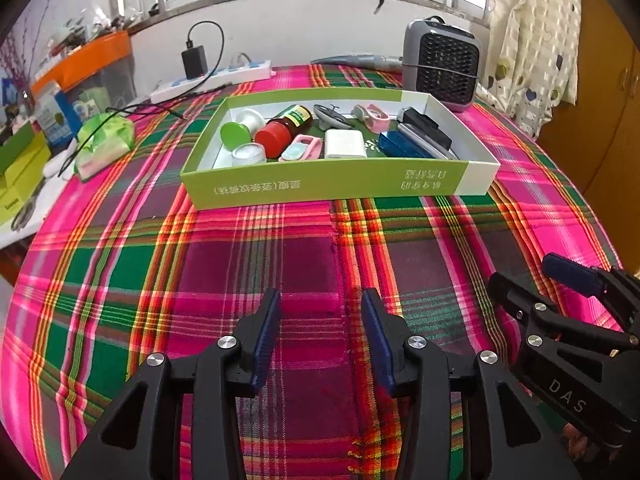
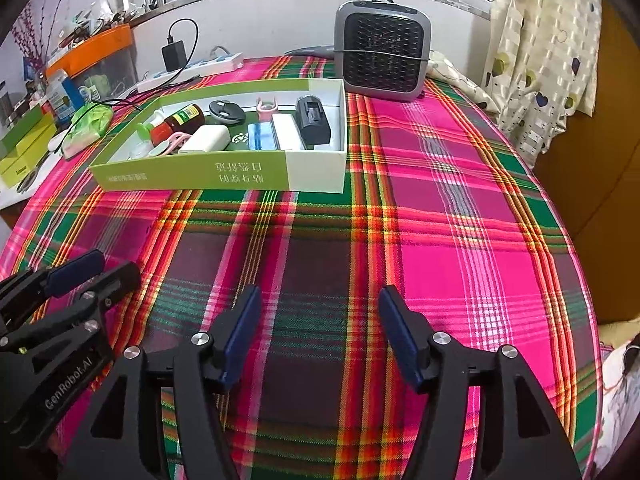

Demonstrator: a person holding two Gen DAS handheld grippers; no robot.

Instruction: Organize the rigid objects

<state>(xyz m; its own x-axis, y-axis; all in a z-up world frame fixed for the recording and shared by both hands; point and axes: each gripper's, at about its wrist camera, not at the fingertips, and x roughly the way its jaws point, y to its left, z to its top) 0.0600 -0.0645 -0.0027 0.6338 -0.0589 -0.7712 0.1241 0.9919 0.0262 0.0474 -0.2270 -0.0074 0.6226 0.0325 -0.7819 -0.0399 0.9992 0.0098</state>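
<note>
A shallow green and white box (image 1: 332, 184) (image 2: 224, 176) stands on the plaid cloth, far from both grippers. It holds several items: a brown bottle with a red cap (image 1: 284, 126) (image 2: 180, 120), a white block (image 1: 344, 144) (image 2: 206, 138), a blue case (image 1: 404, 146) (image 2: 262, 136), a black device (image 1: 426, 126) (image 2: 312, 118), a green-capped piece (image 1: 234, 134) and pink clips (image 1: 300, 148). My left gripper (image 1: 320, 300) is open over bare cloth, nothing between its fingers. My right gripper (image 2: 320, 296) is open too and empty. Each gripper shows at the edge of the other's view.
A grey fan heater (image 1: 440, 64) (image 2: 382, 54) stands behind the box. At the left lie a green packet (image 1: 104, 140), a power strip with a black charger (image 1: 196, 60), an orange bin (image 1: 88, 60) and green boxes (image 1: 20, 164). A curtain (image 2: 540, 48) hangs at the right.
</note>
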